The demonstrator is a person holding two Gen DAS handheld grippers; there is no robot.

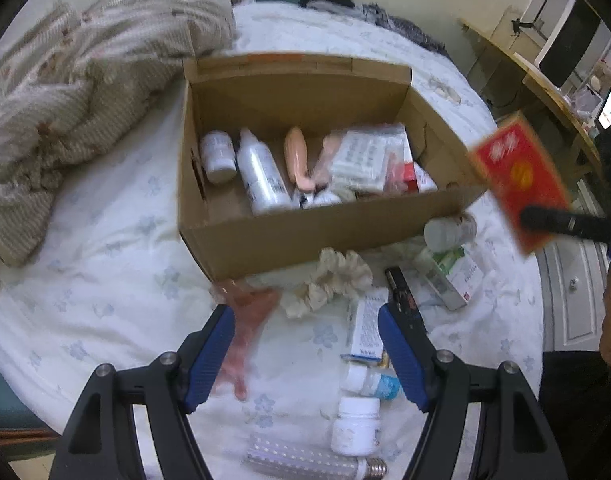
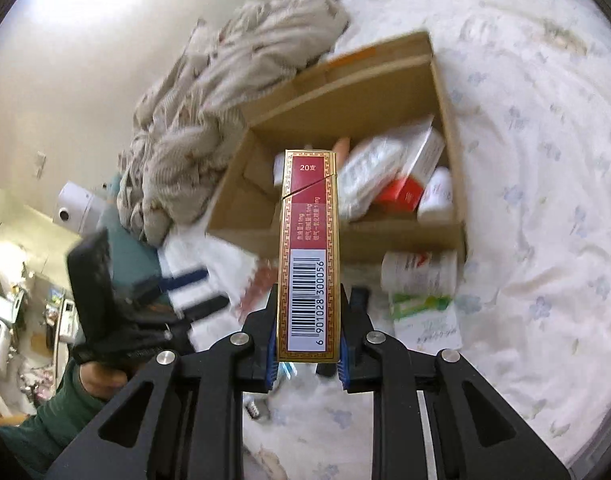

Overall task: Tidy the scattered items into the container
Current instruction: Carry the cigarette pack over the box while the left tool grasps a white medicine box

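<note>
— While the right gripper [image 2: 308, 336] is clamping its pads on the red pack [image 2: 307, 256], where is that pack sitting?
— It is hanging clear of the bed, at five o'clock from the box [image 1: 289, 232].
— And the left gripper [image 1: 307, 354]?
— Its fingers [image 1: 209, 356] are standing wide apart, gripping nothing, over a pink tool [image 1: 245, 320]. Near its five o'clock, two white bottles [image 1: 355, 426] are lying, with one bulb [image 1: 305, 460].
</note>
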